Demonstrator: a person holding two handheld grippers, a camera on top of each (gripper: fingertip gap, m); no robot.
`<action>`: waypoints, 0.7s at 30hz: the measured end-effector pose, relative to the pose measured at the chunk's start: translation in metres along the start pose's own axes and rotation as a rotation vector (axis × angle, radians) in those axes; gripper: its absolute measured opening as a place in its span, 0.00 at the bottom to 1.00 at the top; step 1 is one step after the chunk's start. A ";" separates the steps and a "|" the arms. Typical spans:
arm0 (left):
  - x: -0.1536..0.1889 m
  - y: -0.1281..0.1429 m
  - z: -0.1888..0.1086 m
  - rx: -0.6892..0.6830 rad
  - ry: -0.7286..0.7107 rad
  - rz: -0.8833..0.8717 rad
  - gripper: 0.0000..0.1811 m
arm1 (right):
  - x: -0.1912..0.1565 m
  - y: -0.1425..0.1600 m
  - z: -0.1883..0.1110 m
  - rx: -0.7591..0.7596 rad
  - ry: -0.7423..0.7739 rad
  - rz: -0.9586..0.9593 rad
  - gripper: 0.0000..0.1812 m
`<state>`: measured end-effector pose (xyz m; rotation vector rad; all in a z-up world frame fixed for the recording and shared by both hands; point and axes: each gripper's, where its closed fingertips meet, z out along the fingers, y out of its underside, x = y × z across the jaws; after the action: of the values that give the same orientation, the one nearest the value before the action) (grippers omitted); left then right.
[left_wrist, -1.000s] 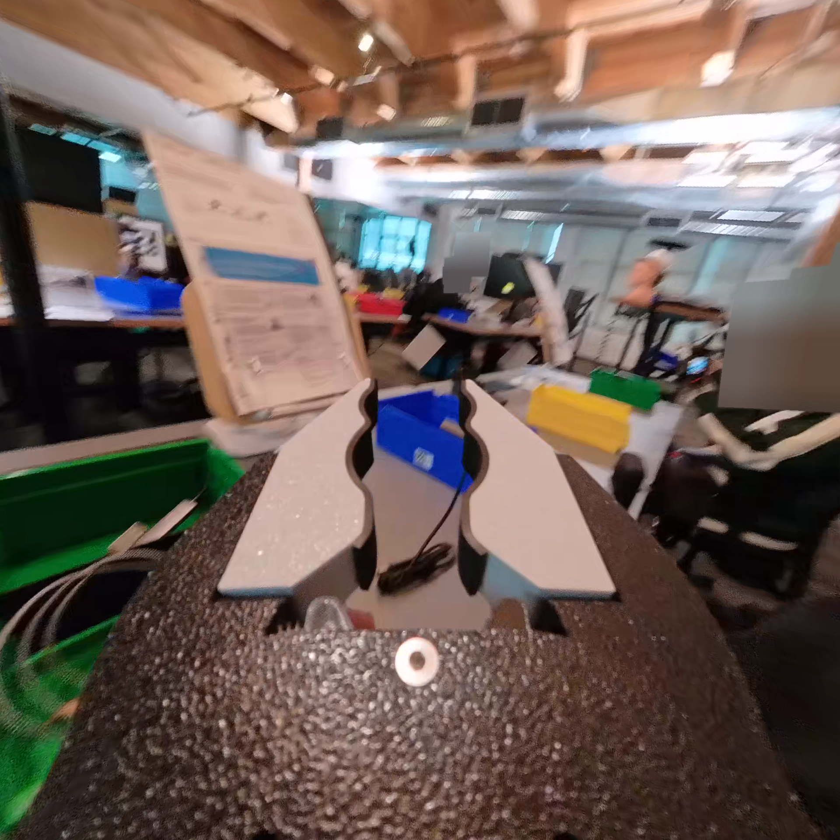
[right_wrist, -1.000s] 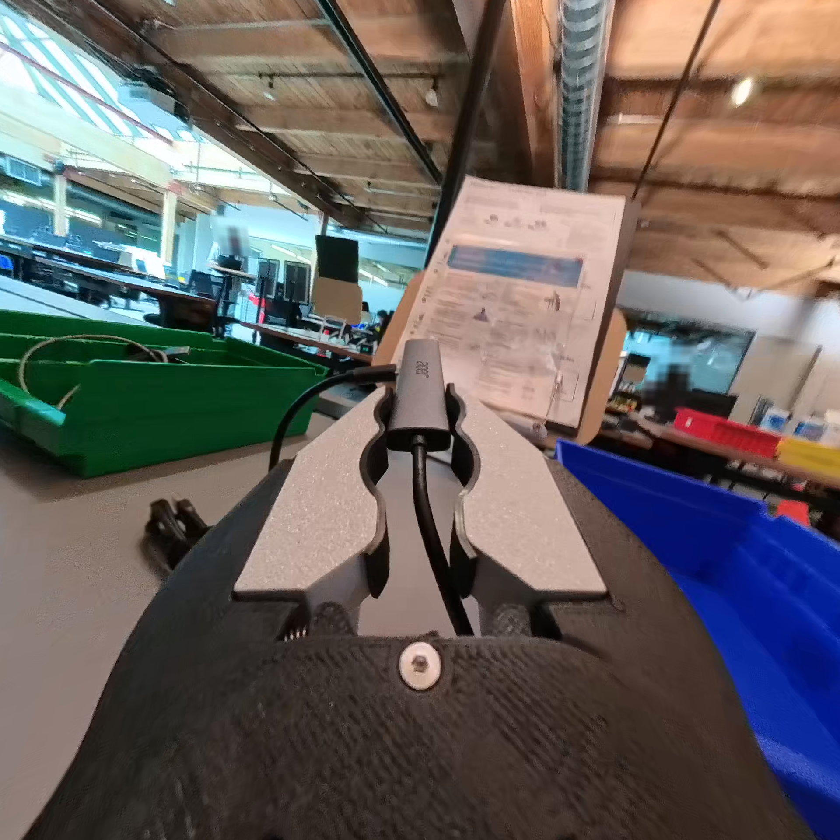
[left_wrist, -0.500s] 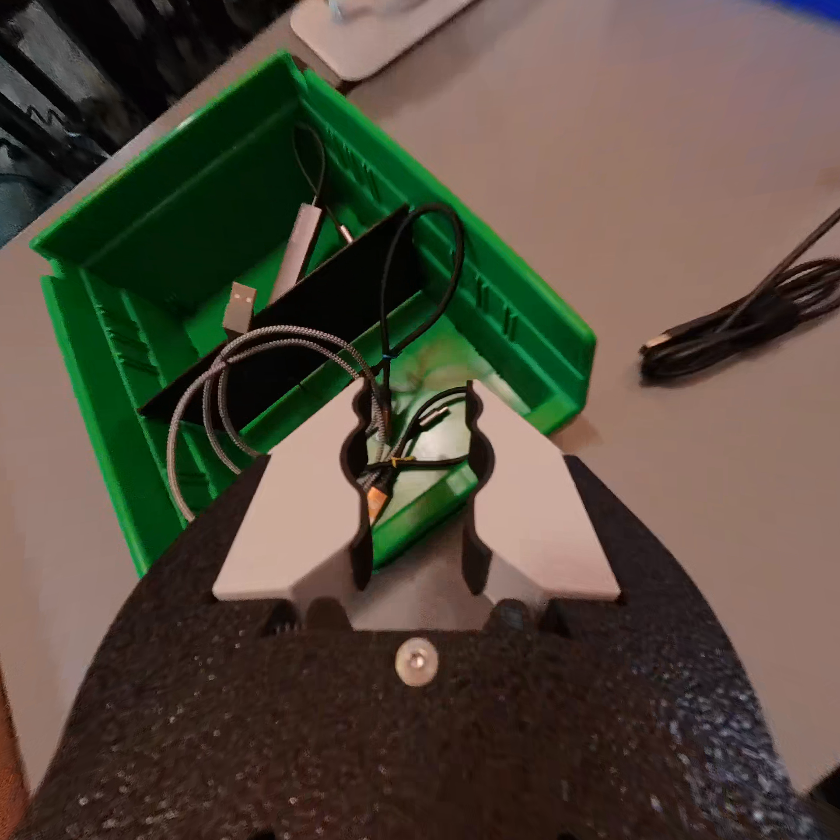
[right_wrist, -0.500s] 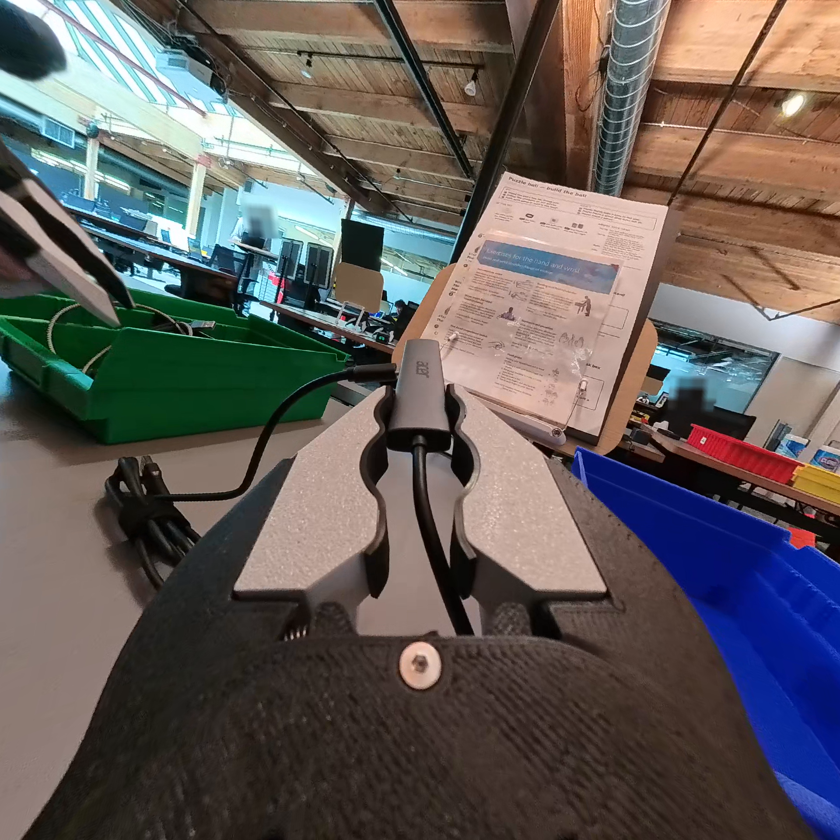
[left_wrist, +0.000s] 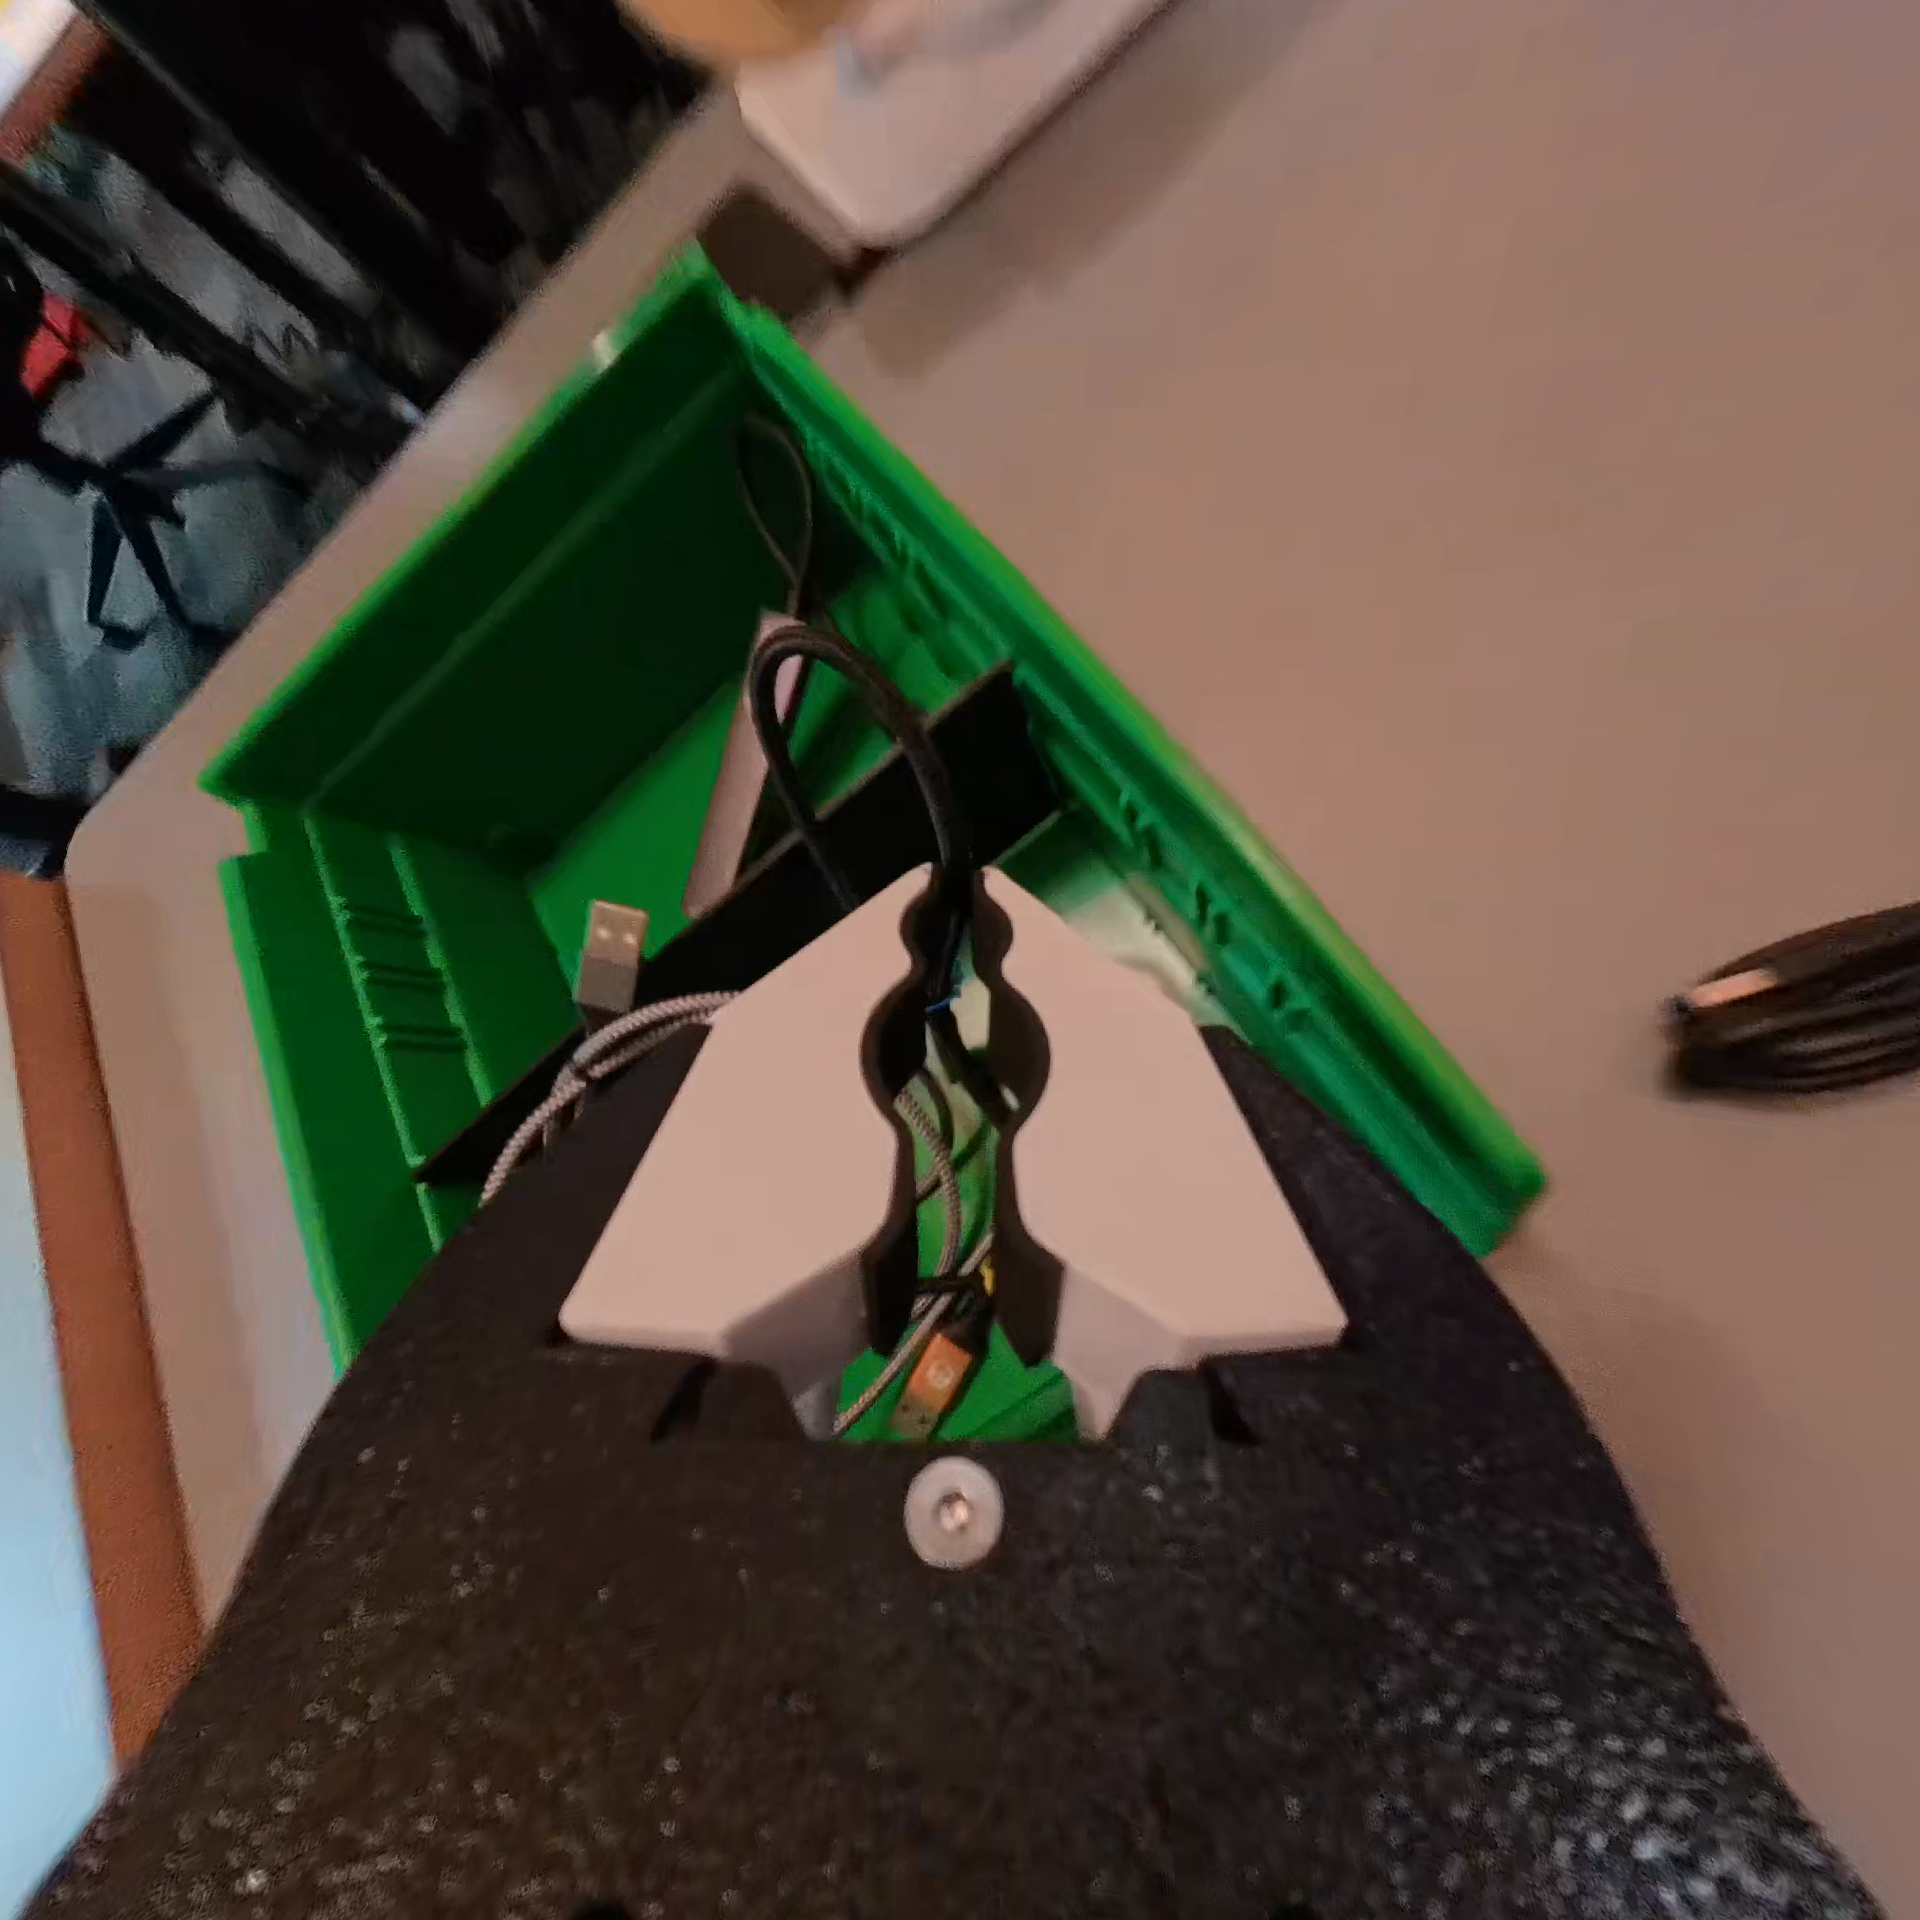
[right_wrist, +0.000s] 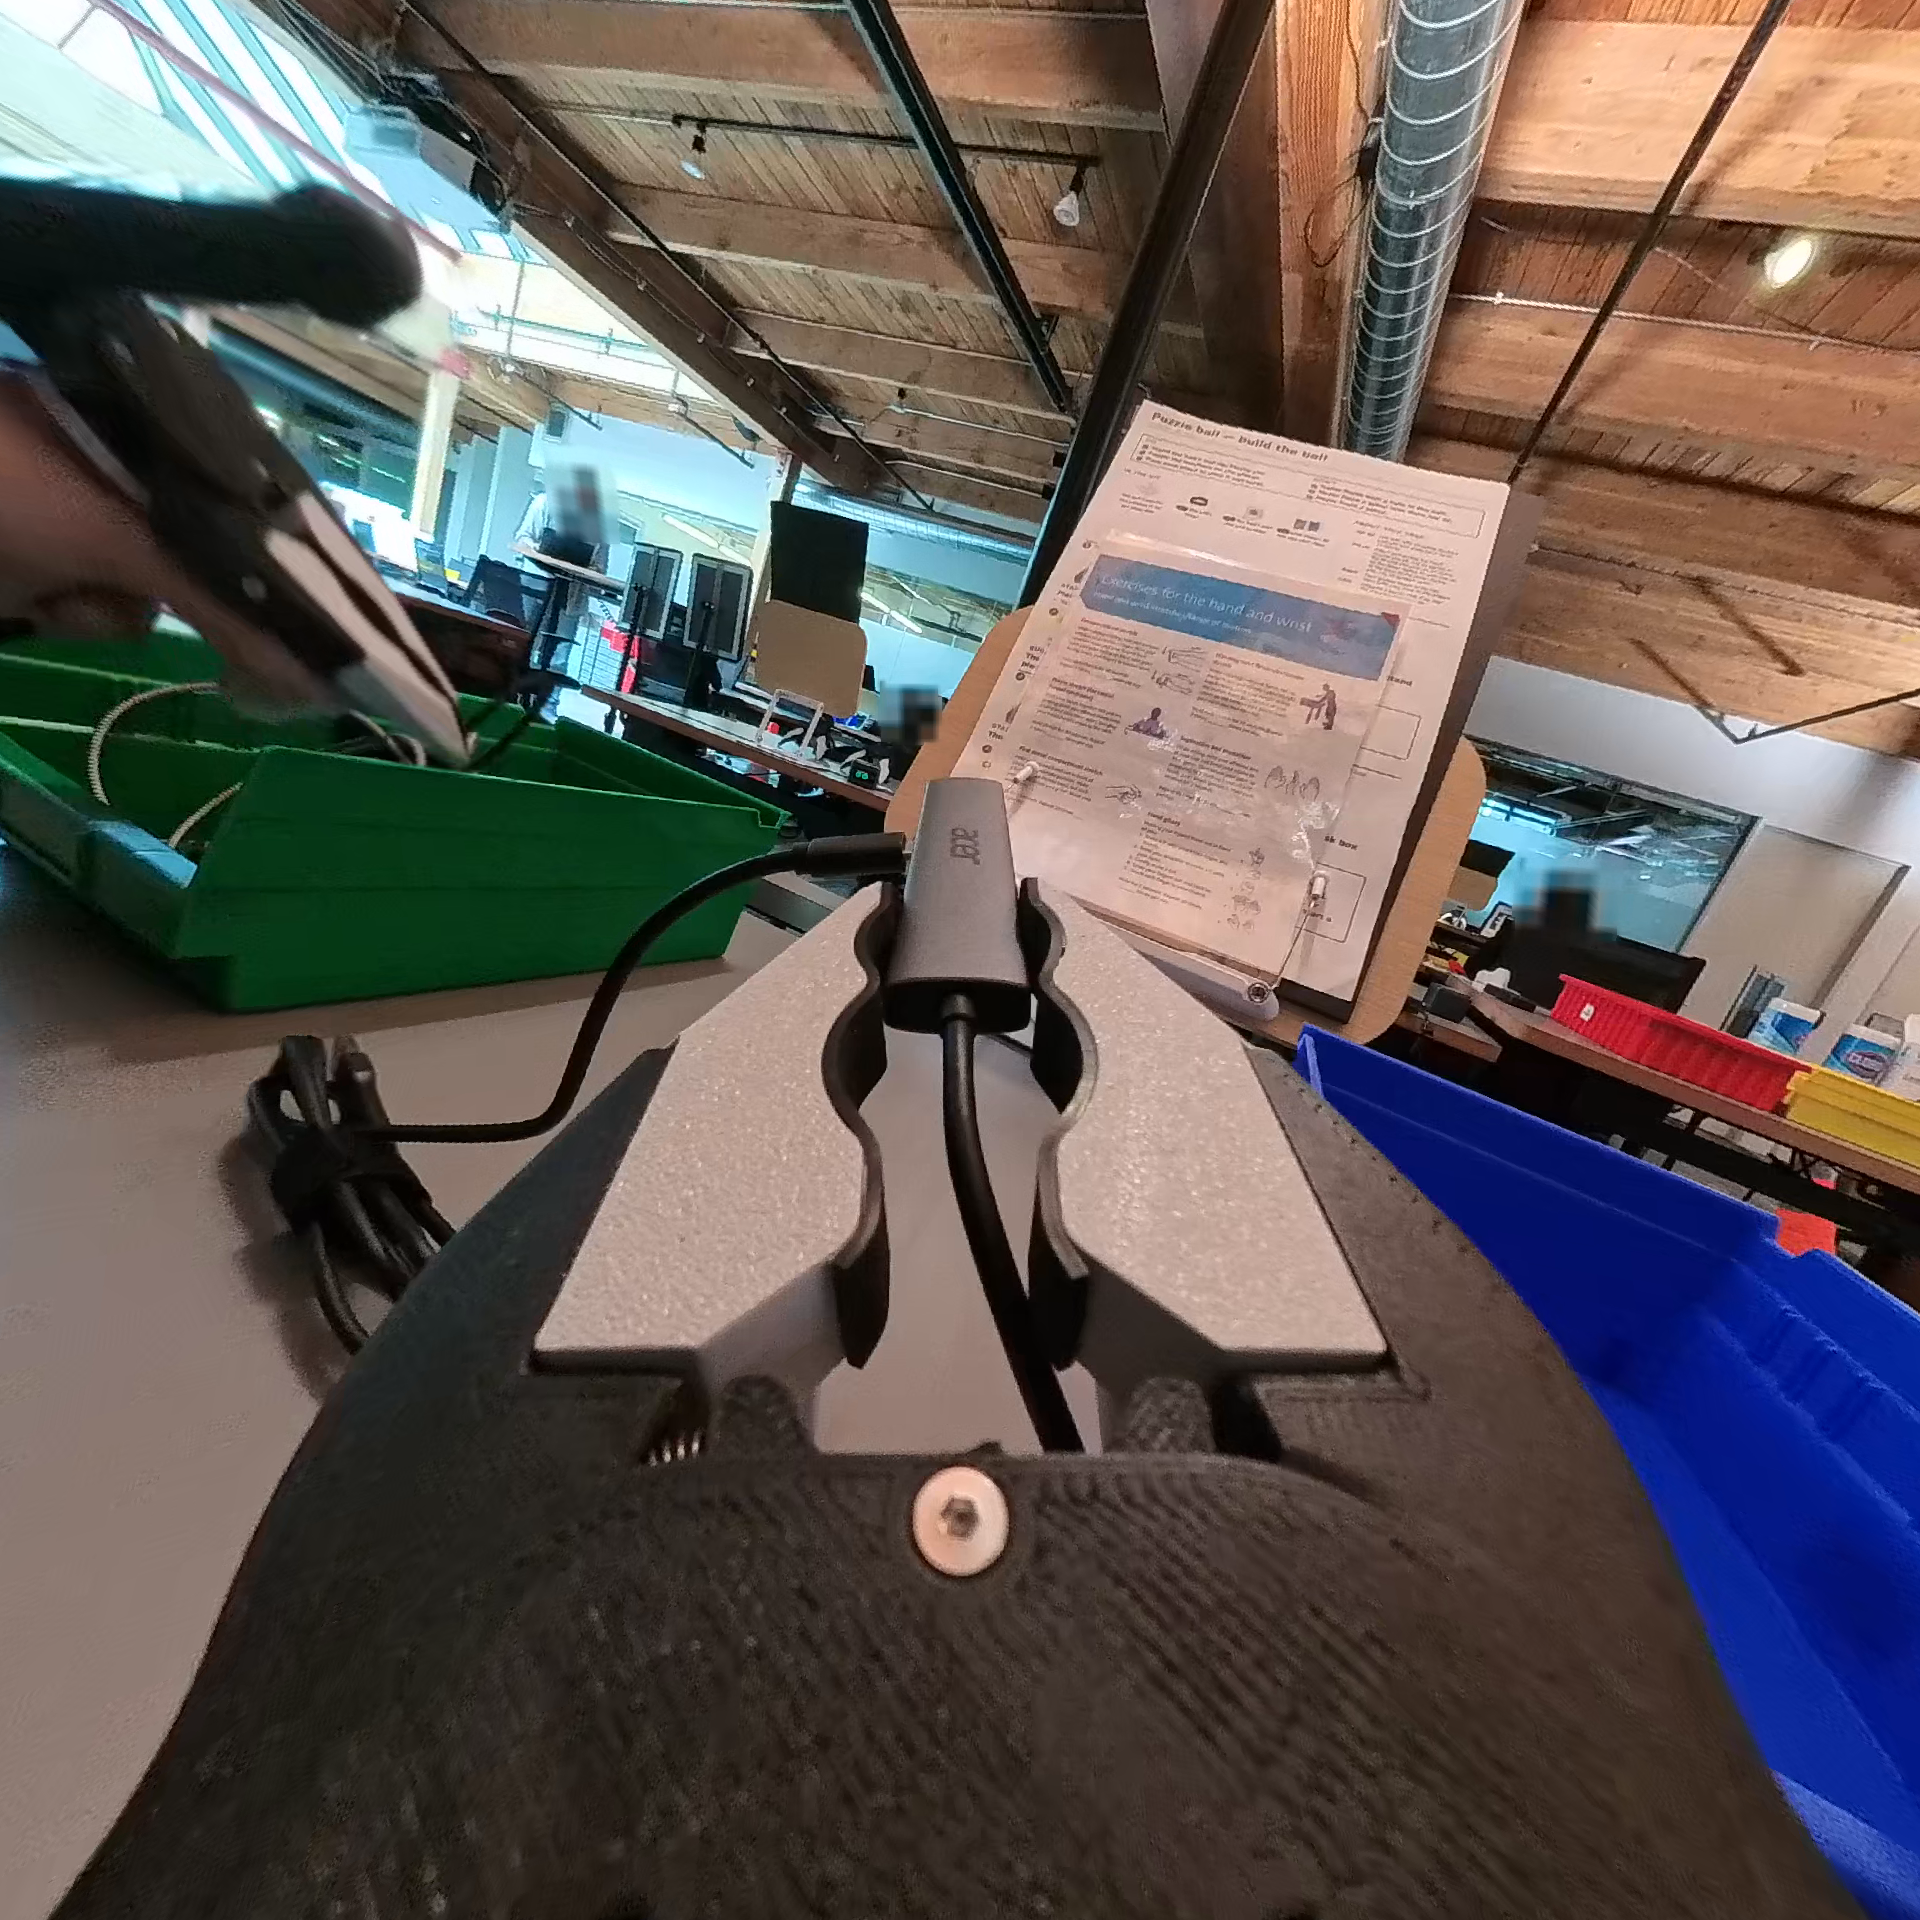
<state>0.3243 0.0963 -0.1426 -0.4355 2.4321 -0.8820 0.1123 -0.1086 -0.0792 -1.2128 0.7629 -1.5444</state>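
left hand-held gripper (left_wrist: 953, 914): fingers nearly together on black cable (left_wrist: 831, 727), over green bin (left_wrist: 499, 665) | right hand-held gripper (right_wrist: 961, 914): clamped on grey adapter (right_wrist: 958, 894), above table (right_wrist: 125, 1122) | cable bundle (right_wrist: 332, 1153) left of it, blue bin (right_wrist: 1621, 1288) right

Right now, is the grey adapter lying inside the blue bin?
No, the grey adapter is clamped between the right gripper jaws, beside the blue bin.

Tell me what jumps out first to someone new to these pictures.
The green bin at the table's corner, full of tangled cables, with the left gripper closed on a black braided cable looping above its black divider. Then the right gripper, clamping a grey adapter beside a blue bin.
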 end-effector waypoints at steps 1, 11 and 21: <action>0.000 -0.013 -0.012 0.075 0.018 -0.031 0.01 | 0.000 0.000 0.000 -0.001 0.002 0.003 0.12; 0.088 -0.104 -0.136 0.624 0.511 -0.056 0.01 | 0.014 0.005 -0.002 -0.026 0.070 0.028 0.12; 0.169 -0.067 -0.106 0.582 0.774 -0.571 0.01 | 0.016 0.005 -0.002 -0.026 0.075 0.032 0.12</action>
<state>0.1344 0.0231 -0.0888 -0.6589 2.5156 -2.2744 0.1114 -0.1252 -0.0791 -1.1611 0.8497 -1.5649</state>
